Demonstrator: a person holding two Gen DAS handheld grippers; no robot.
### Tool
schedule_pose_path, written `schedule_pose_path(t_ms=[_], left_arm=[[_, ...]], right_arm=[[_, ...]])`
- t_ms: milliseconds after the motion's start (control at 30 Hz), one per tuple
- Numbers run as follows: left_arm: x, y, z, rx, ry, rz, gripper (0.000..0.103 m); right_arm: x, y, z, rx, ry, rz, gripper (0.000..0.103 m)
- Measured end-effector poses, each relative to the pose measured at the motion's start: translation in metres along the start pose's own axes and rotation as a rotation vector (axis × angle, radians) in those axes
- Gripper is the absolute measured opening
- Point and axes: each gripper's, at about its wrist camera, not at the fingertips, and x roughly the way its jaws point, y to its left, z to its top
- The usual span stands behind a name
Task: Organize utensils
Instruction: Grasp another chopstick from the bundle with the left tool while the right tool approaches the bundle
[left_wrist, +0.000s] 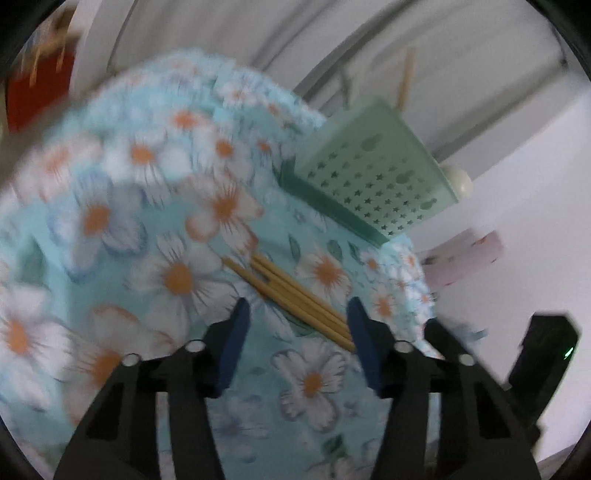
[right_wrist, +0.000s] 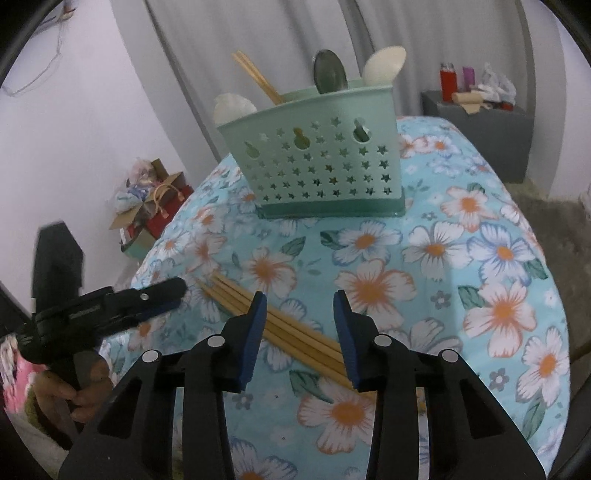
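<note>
Four loose chopsticks (right_wrist: 288, 325) flat on floral tablecloth (right_wrist: 461, 258), bundled diagonally, in front of green holder (right_wrist: 317, 166). Holder standing upright farther back: two chopsticks (right_wrist: 256, 75), three spoons (right_wrist: 330, 72) inside. Right gripper (right_wrist: 299, 317) wide open, holding nothing, straddling bundle. Left gripper (left_wrist: 297, 325) wide open, empty, bundle's end between fingers. Spoons seen only in right wrist view, also left gripper from side (right_wrist: 147, 297). Left wrist view blurred.
</note>
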Motion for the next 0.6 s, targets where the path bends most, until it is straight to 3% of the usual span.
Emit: schedule_pose_path(t_ms=[133, 267, 333, 433, 600], left_arm=[[0.012, 0.012, 0.007, -0.109, 0.016, -0.074, 0.043], [0.028, 0.025, 0.009, -0.192, 0.034, -0.075, 0.039], [0.034, 0.031, 0.009, -0.232, 0.04, -0.077, 0.024], [0.037, 0.038, 0.011, -0.269, 0.043, -0.083, 0.013], [0.031, 0.044, 0.011, -0.307, 0.024, -0.104, 0.011]], right_arm=[[0.0, 0.0, 0.007, 0.021, -0.011, 0.01, 0.035], [-0.002, 0.0, 0.004, 0.022, -0.016, 0.004, 0.035], [0.002, -0.002, 0.0, 0.035, 0.007, 0.008, 0.035], [0.006, -0.002, -0.001, 0.044, 0.028, 0.007, 0.032], [0.005, -0.006, 0.008, 0.068, 0.011, 0.016, 0.03]])
